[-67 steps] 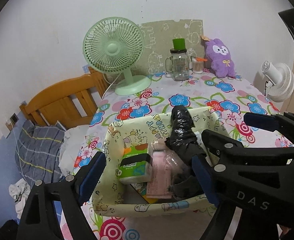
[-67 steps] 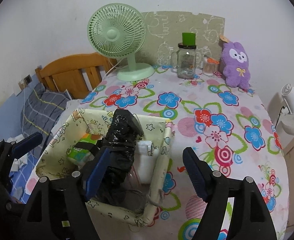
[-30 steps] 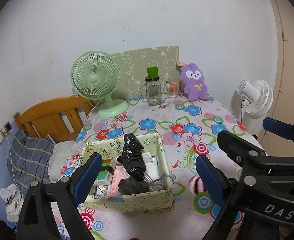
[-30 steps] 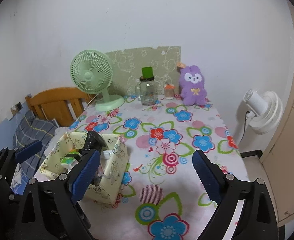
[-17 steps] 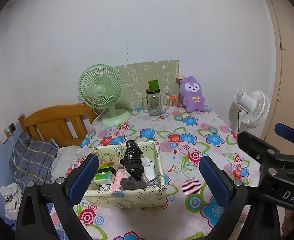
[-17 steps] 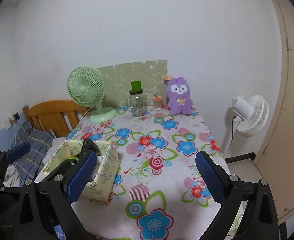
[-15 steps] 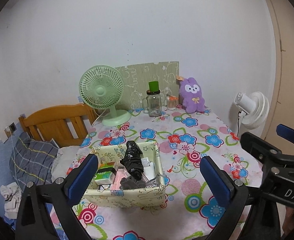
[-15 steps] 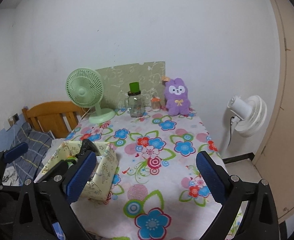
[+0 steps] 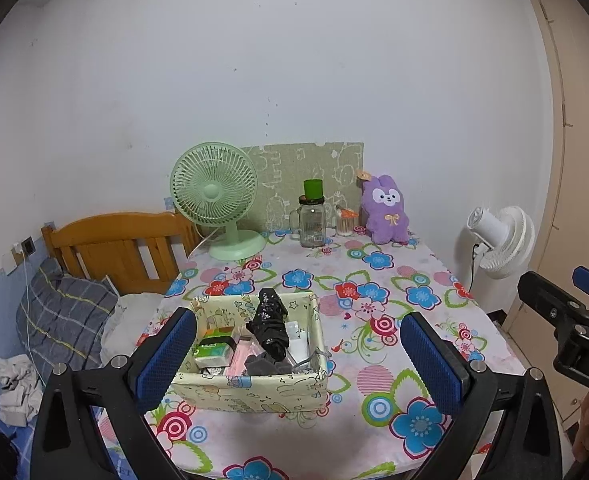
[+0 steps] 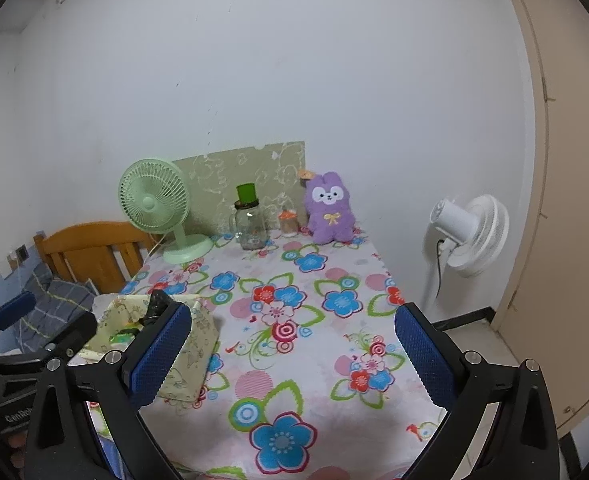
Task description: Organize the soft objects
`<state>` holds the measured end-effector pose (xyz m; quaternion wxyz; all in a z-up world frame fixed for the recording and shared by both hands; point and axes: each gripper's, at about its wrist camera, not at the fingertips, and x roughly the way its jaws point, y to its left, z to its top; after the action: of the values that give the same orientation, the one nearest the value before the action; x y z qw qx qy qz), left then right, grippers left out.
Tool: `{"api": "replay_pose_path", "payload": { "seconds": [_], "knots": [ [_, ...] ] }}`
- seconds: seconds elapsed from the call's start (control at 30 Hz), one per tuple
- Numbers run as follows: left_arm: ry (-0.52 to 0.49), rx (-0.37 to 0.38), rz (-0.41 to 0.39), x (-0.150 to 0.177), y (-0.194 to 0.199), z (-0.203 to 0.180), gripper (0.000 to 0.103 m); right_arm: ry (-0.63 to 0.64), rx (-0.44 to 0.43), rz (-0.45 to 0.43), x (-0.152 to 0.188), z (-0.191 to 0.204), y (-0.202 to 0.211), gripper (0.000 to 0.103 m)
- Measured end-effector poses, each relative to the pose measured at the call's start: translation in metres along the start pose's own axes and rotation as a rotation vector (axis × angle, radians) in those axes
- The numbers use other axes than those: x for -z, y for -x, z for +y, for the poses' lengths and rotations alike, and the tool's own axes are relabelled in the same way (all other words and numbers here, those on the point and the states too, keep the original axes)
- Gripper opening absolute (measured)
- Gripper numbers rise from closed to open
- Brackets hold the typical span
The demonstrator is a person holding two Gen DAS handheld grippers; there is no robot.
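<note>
A: Left view: left gripper [image 9: 292,354], fingers wide, empty. Bin [image 9: 254,386] on counter [image 9: 374,376] holds black bag [image 9: 270,326], tissue pack [image 9: 214,354].

B: Handling?

A: Light, crushable; pinch mid-body.

B: Right view?

A: Right gripper [image 10: 292,354] spread, empty. Plush [image 10: 330,210] at far edge: soft; take its belly.

A lived-in bedroom at home: a wooden bed frame [image 9: 114,246] with a plaid pillow [image 9: 60,316] stands against a plain white wall, beside a table under a flowered cloth [image 9: 374,320] bearing a green desk fan [image 9: 216,200], a purple plush rabbit [image 9: 386,210] and a glass jar mug [image 9: 312,222].
</note>
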<state>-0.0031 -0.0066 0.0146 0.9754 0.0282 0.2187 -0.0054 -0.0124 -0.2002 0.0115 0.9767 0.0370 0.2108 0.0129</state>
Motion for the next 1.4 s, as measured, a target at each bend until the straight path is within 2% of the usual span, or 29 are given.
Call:
{"api": "replay_pose_path", "payload": {
  "seconds": [1.4],
  "knots": [
    [-0.01,0.01,0.01,-0.0025,-0.0039,-0.0033,0.103,0.01,0.007,-0.027,0.0007,0.0069,-0.0031,0.103]
  ]
}}
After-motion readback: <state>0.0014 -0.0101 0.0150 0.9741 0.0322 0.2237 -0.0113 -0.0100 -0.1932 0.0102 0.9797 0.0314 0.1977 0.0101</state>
